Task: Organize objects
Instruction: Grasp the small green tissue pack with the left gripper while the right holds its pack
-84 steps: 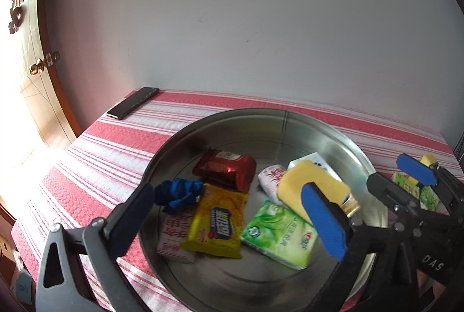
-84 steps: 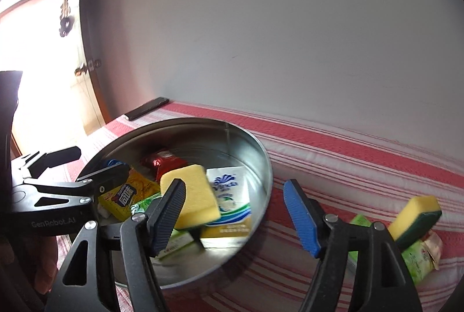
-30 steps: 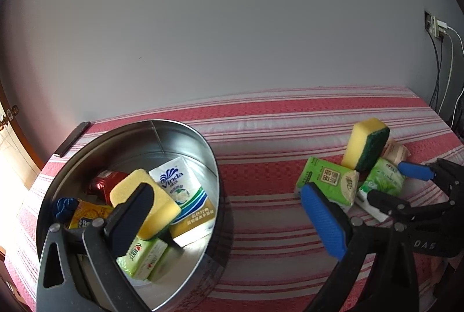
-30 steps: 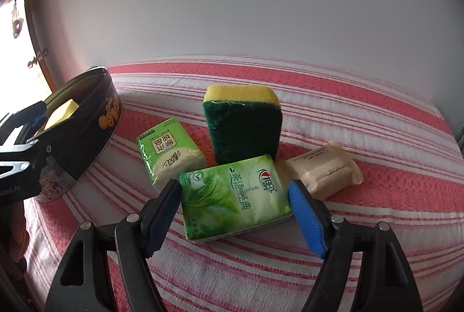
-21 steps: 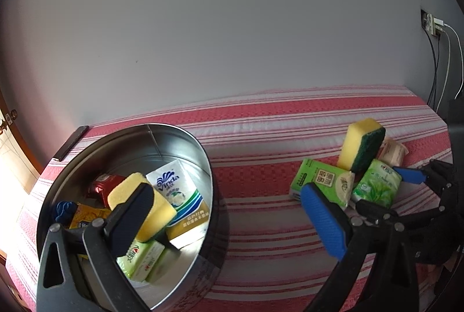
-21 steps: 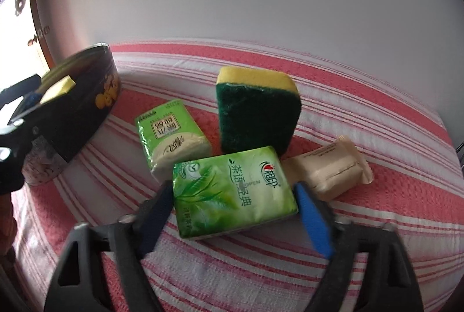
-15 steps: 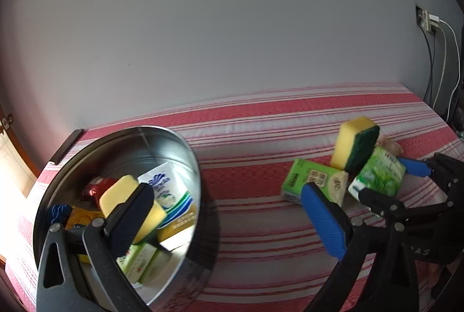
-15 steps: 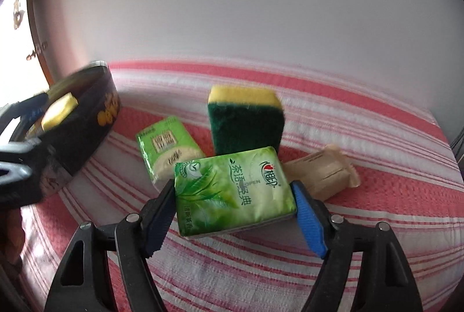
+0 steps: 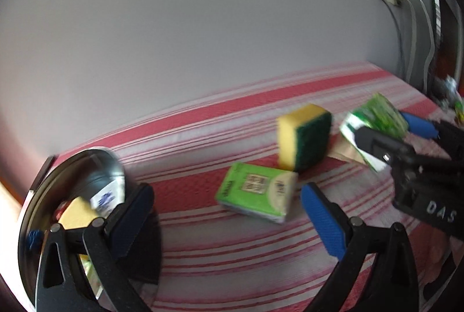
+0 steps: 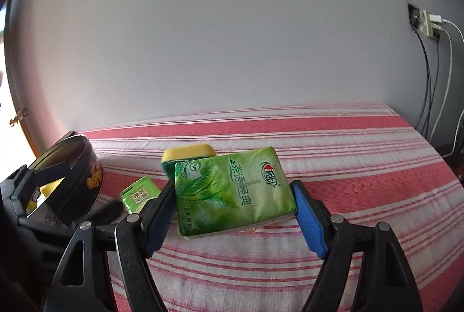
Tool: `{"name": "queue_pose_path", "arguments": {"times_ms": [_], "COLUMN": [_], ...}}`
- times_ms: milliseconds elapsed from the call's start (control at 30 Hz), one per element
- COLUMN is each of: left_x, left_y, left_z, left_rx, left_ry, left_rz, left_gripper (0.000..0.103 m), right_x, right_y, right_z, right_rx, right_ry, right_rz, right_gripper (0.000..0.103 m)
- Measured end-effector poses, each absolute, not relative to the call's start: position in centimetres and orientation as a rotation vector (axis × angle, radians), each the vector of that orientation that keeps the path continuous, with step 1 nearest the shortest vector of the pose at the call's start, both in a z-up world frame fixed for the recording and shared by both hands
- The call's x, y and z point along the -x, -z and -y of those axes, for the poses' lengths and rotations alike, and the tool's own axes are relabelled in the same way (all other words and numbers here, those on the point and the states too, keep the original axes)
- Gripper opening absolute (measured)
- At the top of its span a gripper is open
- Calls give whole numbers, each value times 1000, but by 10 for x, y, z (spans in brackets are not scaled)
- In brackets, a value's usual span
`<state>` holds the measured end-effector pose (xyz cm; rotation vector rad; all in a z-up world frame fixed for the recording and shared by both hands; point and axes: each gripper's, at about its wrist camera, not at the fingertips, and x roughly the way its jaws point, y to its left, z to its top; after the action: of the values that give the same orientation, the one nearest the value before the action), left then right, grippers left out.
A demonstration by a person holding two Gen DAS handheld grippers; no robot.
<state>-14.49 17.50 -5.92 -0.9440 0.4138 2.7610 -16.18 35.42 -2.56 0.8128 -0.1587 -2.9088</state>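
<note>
My right gripper (image 10: pixel 235 213) is shut on a green tissue pack (image 10: pixel 232 193) and holds it above the striped cloth; the pack also shows in the left wrist view (image 9: pixel 374 120). My left gripper (image 9: pixel 226 213) is open and empty, just in front of a smaller green tissue pack (image 9: pixel 256 191) lying on the cloth. A yellow and green sponge (image 9: pixel 303 136) stands on edge behind that pack. The round metal tin (image 9: pixel 32 213) sits at the left and holds a yellow sponge (image 9: pixel 76 212), a white tissue pack and other packets.
A beige packet (image 9: pixel 345 151) lies partly hidden behind the sponge. A dark phone (image 9: pixel 43 170) lies behind the tin. The red and white striped cloth (image 10: pixel 348 155) covers the table. Cables and a wall socket (image 10: pixel 429 25) are at the far right.
My right gripper closed on the green tissue pack and lifted it off the cloth. My left gripper swung right, away from the tin, toward the smaller green pack.
</note>
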Motion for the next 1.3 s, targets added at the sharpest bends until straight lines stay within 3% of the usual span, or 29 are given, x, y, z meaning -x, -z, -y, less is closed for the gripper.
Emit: {"name": "queue_pose_path", "arguments": {"times_ms": [267,467,600,1000,1300], "left_x": [178,188,190,171,167], "left_y": [81,90,97,91,79], "left_z": [-182,-178,-178,-182,-163], "left_rx": [1093,1164,1214,1094,1019], "left_ry": [-2621,-2558,-2506,-2614,-2711], "left_rz": [-361,-278,-271,-388,-278], "left_gripper": [102,95,75,73,73], "right_x": [162,163,165,161,156], "right_y": [26,25,27,25,22], "right_z": [-375,-368,-368,-369,-364], "right_rx": [-882,-893,-906,-887,-847], "right_ry": [2977,2978,2976,2998,3025], "right_rz": [219,171,149,140,84], "right_gripper": [78,78,78,78,78]}}
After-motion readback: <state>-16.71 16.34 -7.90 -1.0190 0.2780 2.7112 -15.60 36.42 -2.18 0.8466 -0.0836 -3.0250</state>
